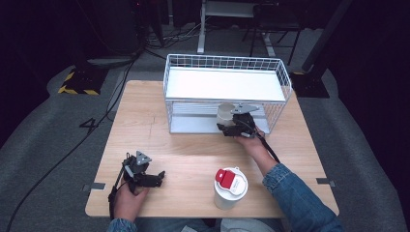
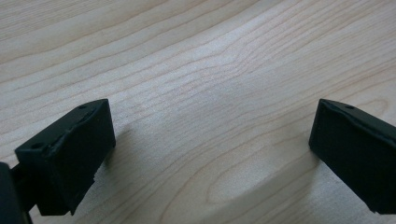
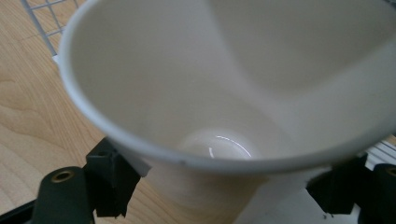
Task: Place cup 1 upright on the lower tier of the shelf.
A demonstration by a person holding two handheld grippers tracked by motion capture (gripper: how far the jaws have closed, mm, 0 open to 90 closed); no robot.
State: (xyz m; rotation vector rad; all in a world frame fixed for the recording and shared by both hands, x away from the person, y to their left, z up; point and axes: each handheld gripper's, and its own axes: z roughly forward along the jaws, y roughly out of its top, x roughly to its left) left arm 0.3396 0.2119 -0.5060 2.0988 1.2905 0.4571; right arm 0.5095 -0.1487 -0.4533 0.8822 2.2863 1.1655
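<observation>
Paper cup (image 1: 225, 114): white, open-topped, empty; glossy inside with the round bottom in sight in the right gripper view (image 3: 219, 144)
Cup axis: long axis runs roughly upright in the high view, mouth upward, tapering to the narrower base below; whether it leans slightly cannot be told
Cup location: at the open front of the wire basket, lower level, just under the front edge of the upper shelf; whether its base touches the basket floor cannot be told
Right gripper (image 1: 233, 126): jaws clamped on the cup's wall from both sides, below the rim; black pads press the outer surface at left and right of the right gripper view
Left gripper (image 1: 145, 176): jaws spread wide, nothing between them; held low over bare wood near the table's front left
Wire basket (image 1: 283, 77): white, two-level, with a flat white shelf on top; stands at the far middle of the table
Lidded tumbler (image 1: 230, 187): white body, upright, white lid with a red flip tab; front of the table, well apart from the cup
Table (image 1: 188, 150): light wood grain
</observation>
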